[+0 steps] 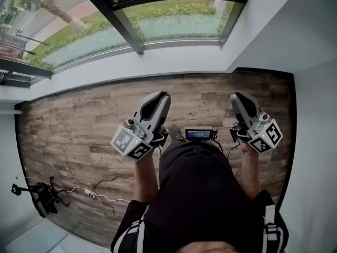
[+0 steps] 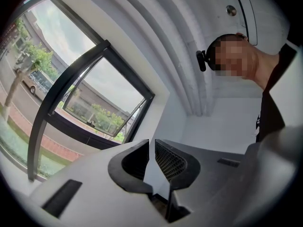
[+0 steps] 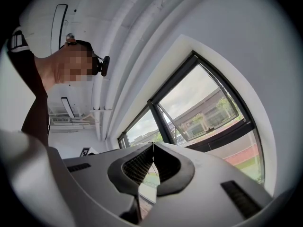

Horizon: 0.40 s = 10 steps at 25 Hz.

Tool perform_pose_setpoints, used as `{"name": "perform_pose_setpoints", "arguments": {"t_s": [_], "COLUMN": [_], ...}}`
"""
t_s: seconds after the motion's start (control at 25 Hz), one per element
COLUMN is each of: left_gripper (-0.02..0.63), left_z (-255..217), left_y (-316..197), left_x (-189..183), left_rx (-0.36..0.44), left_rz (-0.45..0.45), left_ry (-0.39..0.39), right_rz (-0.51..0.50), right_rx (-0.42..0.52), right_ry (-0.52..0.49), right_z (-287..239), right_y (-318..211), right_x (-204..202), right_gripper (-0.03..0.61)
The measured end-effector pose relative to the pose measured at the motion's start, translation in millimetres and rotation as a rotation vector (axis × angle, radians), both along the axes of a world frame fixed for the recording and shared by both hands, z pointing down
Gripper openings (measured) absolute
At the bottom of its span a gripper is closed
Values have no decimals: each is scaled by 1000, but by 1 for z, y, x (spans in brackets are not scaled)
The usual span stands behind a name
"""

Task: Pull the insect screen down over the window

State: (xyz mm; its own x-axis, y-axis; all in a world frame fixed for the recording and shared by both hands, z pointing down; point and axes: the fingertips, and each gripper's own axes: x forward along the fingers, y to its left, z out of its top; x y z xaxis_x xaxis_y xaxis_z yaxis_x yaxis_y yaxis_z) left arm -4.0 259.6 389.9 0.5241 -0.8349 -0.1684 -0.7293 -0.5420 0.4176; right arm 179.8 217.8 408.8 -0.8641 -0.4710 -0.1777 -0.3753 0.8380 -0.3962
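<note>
Insect screen: not made out in any view. No mesh, bottom bar or pull cord readable on the panes, and trees and buildings outside show sharp through the glass. Cannot tell whether rolled up above the frame or drawn down and too fine to see.

Window (image 1: 174, 20): far side of the scene, dark frame, white sill (image 1: 158, 62) below it, top edge cut off in the head view. One sash looks tilted open in both gripper views.

Wood floor (image 1: 79, 130): between sill and person.

Left gripper (image 1: 159, 100): held low and near, in front of the torso, left of centre, well apart from the window. Jaws a narrow slit apart, only white wall seen through the gap.

Right gripper (image 1: 239, 100): same height, to the right. Jaw tips touching, nothing clamped.

Step, as a judgement: standing off, both claws empty. Fits a pause ahead of reaching for the bar, and equally a pause after letting go of a drawn screen. Not settled here. Any next move hinges on sighting the bottom bar.
</note>
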Motion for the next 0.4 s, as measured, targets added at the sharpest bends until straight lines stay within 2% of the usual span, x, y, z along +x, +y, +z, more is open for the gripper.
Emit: {"name": "perform_pose_setpoints", "arguments": {"t_s": [0.16, 0.4], "left_gripper": [46, 46], "left_z": [2, -11], "left_y": [-5, -6], "left_x": [-2, 16], "left_rx": [-6, 18], "left_rz": [9, 41], "left_ry": [6, 2], "right_rz": [2, -1], "right_rx": [-6, -9], "right_ry": [-3, 2], "right_z": [5, 1], "right_y": [-4, -2], "right_x": [-3, 6], "right_gripper": [11, 11]}}
